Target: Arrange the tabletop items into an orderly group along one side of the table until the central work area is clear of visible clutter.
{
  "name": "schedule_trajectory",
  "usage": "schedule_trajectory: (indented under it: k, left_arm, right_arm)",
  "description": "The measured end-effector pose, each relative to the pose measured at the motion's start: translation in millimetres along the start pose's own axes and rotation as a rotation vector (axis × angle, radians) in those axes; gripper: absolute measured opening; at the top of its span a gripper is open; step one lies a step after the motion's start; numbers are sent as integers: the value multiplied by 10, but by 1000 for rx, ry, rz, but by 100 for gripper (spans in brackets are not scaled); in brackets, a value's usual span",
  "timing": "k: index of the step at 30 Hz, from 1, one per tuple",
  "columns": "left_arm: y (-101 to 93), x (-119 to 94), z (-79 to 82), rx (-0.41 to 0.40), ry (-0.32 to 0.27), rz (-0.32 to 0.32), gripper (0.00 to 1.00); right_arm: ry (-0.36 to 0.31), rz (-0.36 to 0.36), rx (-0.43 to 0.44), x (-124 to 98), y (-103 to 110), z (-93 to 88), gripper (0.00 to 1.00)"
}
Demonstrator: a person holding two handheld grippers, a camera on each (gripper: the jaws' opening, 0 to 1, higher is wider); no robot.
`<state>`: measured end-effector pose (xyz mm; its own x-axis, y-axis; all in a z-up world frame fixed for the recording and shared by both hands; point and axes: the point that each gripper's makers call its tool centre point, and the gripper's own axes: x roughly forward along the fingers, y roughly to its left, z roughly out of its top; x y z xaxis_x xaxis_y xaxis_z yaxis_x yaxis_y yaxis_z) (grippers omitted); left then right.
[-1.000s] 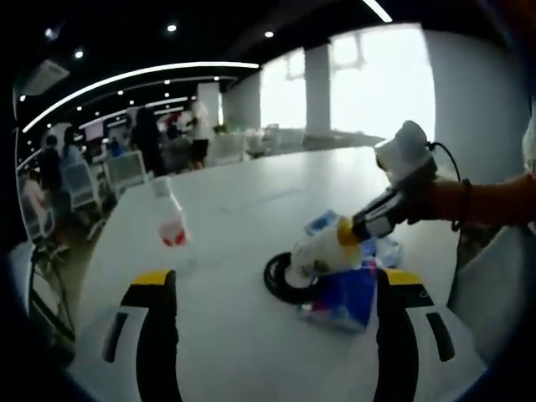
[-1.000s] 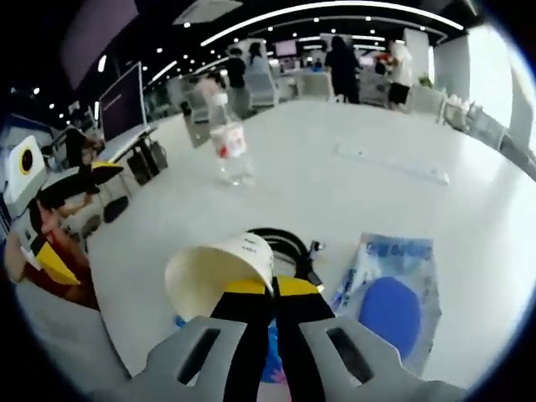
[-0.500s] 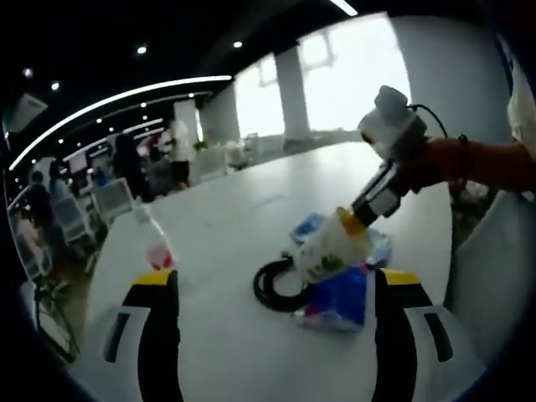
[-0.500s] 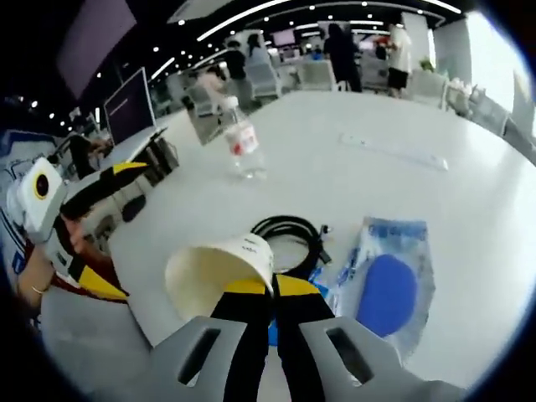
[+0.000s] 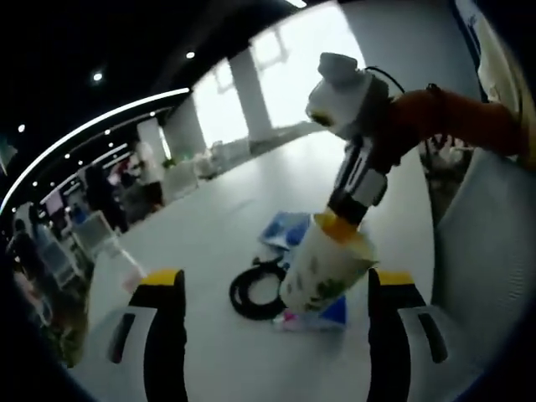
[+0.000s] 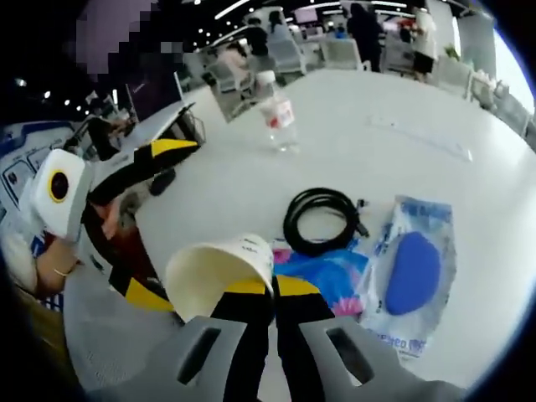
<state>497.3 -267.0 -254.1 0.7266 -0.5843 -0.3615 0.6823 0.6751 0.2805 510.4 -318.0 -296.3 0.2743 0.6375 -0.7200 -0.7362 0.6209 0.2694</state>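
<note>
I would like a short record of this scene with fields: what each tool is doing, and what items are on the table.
right tool: shut on the rim of the cup, held above the table
left tool: open, holds nothing
cable: black, coiled, lying on table
blue packet: flat, beside the cable
clear bag: flat, a blue oval inside
bottle: upright, farther away, apart from the rest

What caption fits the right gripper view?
Right gripper pinches a paper cup by its rim above the coiled cable and blue packets.
</note>
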Motion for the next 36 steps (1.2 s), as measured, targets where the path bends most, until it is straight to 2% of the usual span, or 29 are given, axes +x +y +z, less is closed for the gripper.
schedule_trajectory:
  k: [5,11,18,24,30,34,36]
  left_arm:
    - [-166,33,53,65,-4,-58,83]
    - [-269,79,-18,134,31,-94,76]
    - [-378,92,-41,204,48,-133,67]
    - [-468,90,-88,198,67,-179,53]
    - [-469,81,-128,213,87,-181,44]
    - [-475,85,-134,221,92,-175,44]
    - [-471,84,-156,264,110,-163,43]
  right_arm:
    - [26,-1,-35,30,29,-29,1]
    - [35,48,-13,78,111,-74,1]
    - [50,51,-15,98,123,-118,1]
    - [25,114,7,68,223,-72,1]
    - [-6,175,57,8,279,-33,1]
    - [-10,185,68,0,283,-50,1]
    - [-12,187,74,9,281,-49,1]
